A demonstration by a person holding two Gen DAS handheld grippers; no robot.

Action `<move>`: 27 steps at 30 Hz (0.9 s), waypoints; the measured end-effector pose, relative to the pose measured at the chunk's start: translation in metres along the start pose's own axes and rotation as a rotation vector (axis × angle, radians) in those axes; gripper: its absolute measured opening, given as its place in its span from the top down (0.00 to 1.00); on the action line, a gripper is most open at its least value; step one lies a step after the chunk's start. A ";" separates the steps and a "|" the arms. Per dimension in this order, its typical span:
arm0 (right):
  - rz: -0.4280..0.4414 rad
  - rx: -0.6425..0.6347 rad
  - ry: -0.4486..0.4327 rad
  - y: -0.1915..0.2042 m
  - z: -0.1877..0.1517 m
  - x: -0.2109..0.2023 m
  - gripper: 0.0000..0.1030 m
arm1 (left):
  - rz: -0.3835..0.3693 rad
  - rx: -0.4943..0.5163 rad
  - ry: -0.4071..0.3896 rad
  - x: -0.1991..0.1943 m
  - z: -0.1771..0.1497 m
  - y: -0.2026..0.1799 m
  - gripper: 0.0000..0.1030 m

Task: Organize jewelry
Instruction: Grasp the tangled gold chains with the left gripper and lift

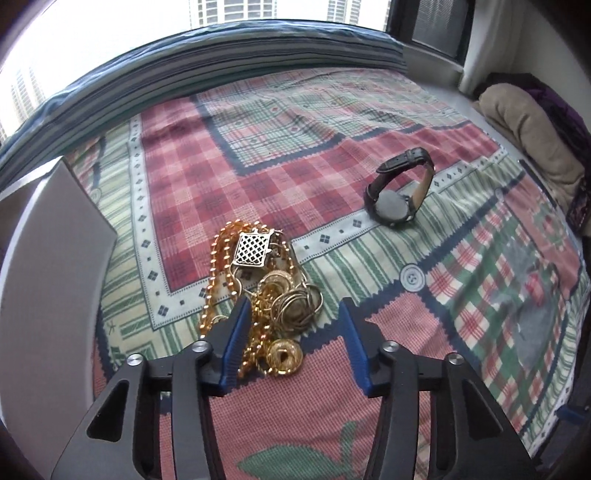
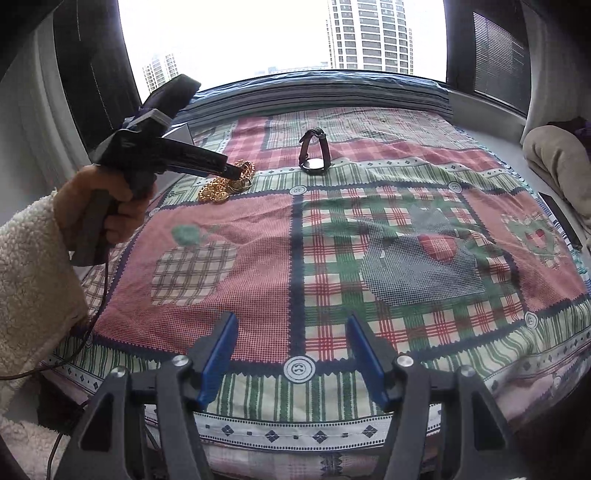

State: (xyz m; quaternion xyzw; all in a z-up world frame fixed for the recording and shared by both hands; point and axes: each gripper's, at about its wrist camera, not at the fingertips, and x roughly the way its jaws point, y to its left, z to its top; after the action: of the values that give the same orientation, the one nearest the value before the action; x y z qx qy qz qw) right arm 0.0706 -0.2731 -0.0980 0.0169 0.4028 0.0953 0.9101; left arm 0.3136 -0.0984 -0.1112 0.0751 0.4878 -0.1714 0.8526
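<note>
Blue-padded left gripper (image 1: 295,314) hung over the gold jewelry pile (image 1: 258,288) on the patchwork bedspread (image 1: 406,350), jaws spread, nothing pinched. Pile ran lengthwise away from the camera. Watch (image 1: 400,188) stood on edge, well apart. Right gripper (image 2: 291,328) spread too, empty. No readable writing.

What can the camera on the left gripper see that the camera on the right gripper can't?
Only the left wrist view shows the gold jewelry pile up close: a square lattice pendant, bead chains and thin rings, with the left gripper open right above it. It also shows a grey box beside the pile.

Only the right wrist view shows the hand in a fluffy sleeve holding the left gripper, the tall buildings outside, and the open, empty right gripper.

Both show the patchwork bedspread and the watch resting on it.
</note>
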 end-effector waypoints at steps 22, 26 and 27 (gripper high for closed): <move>0.028 0.004 -0.001 0.004 -0.003 0.000 0.39 | -0.177 -0.163 -0.136 -0.126 -0.101 0.022 0.97; 0.035 -0.019 0.000 0.015 -0.004 -0.001 0.39 | -0.152 -0.195 -0.107 -0.139 -0.150 0.025 0.97; 0.036 -0.023 0.000 0.017 -0.005 -0.002 0.39 | -0.142 -0.201 -0.100 -0.140 -0.161 0.026 0.97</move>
State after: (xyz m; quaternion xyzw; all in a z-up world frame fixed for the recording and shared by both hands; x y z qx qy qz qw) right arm 0.0632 -0.2568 -0.0979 0.0137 0.4012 0.1162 0.9085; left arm 0.1284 0.0044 -0.0742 -0.0539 0.4634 -0.1852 0.8649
